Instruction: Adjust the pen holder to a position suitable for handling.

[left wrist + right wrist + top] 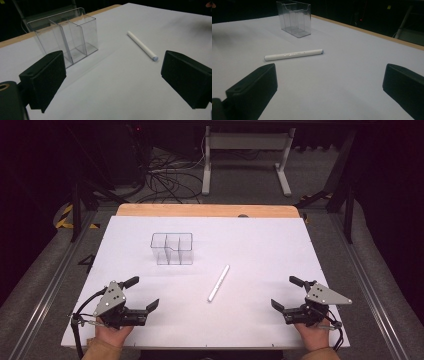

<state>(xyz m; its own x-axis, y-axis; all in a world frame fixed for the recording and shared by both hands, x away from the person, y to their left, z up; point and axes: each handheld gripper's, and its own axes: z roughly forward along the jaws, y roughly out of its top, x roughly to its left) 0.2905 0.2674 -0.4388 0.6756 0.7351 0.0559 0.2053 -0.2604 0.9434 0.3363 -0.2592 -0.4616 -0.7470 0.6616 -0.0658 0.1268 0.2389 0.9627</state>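
A white pen [218, 283] lies flat near the middle of the white table mat [260, 245], slanted toward the far right. It also appears in the left gripper view as the pen [141, 45] and in the right gripper view as the pen [293, 54]. A clear plastic organizer [172, 248] with upright dividers stands farther back and left; it looks empty [65, 37] [294, 18]. My left gripper [145, 293] rests open at the near left, nothing between its jaws. At the near right my right gripper [286, 293] is open too, and holds nothing.
The mat covers a wooden tabletop [205, 210] whose far edge shows. Beyond it stand a white desk frame [245, 157] and tangled cables [165, 182] on the floor. Metal rails [47, 285] run along both sides of the table.
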